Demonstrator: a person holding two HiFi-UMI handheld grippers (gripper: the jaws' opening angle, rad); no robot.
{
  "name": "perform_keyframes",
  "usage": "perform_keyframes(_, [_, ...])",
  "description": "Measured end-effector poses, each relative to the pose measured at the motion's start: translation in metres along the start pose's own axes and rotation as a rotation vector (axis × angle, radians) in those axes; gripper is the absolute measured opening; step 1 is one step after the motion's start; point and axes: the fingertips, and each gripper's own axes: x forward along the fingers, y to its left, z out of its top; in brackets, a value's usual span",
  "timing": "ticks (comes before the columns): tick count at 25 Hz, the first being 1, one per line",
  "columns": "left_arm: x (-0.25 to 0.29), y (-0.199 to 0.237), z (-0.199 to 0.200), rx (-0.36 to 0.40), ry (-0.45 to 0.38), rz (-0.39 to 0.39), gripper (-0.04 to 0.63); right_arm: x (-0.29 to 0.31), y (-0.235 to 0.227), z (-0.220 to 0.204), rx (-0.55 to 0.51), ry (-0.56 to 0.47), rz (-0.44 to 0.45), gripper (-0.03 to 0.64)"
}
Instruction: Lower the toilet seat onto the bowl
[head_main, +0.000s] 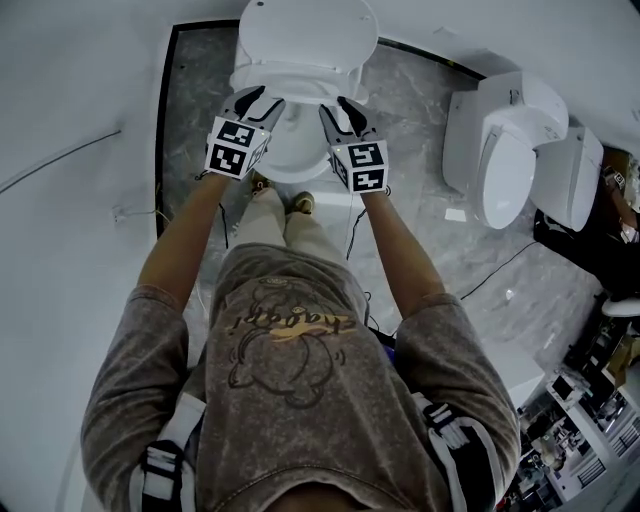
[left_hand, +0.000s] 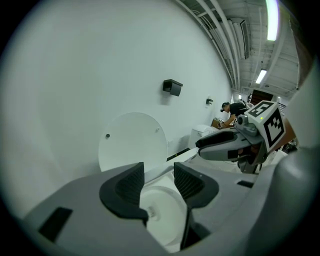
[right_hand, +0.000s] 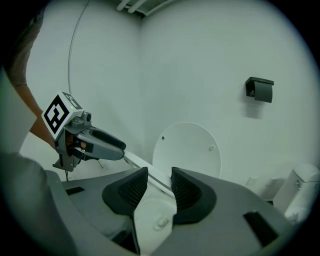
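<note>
Left jaws: the left gripper (left_hand: 159, 180) has its two dark ribbed pads closed on the front rim of the toilet seat (left_hand: 161, 216). The white rim fills the gap between them.
Right jaws: the right gripper (right_hand: 159, 184) is clamped on the same rim in the same way, with a narrower gap that is also filled with white.
Grip points: in the head view the two grippers are side by side at the upper centre. The left one is on the seat's left front edge and the right one on its right front edge, a little apart.
Toilet seat: it is tipped up off the bowl (head_main: 293, 152), with its front edge lifted. Both gripper views show its underside, which carries a small bumper.
Lid: the lid (head_main: 310, 28) stands upright behind the seat, against the white wall (right_hand: 200, 60). It appears as a pale round disc above the jaws in both gripper views.
Arms: both forearms reach forward from the lower frame toward the toilet, and a marker cube sits on each gripper.
Feet: two shoes (head_main: 283, 194) are on the floor just below the bowl.
Floor: the floor is grey marbled tile (head_main: 405, 160), with thin cables running across it.
Wall fitting: a dark paper holder (right_hand: 260, 89) is mounted on the wall, upper right of the lid.
Second toilet: a second white toilet (head_main: 505, 150) stands at the right of the head view, well apart from the first.
Far right: another person (left_hand: 233, 112) is bent over in the background of the left gripper view.
</note>
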Motion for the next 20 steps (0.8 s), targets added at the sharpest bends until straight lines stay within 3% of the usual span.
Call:
perform_keyframes(7, [-0.013,-0.019,-0.034,-0.013,0.020,0.000,0.189,-0.015,0.021,-0.030,0.047,0.008,0.008,0.164])
perform_keyframes(12, [-0.016,-0.029,-0.057,-0.081,0.047,-0.004,0.189,-0.023,0.029,-0.057,0.080,0.041,0.033,0.155])
perform_keyframes(20, [-0.021,-0.051,-0.117,-0.132,0.182,-0.018,0.189,-0.029,0.051,-0.112,0.108,0.147,0.097,0.149])
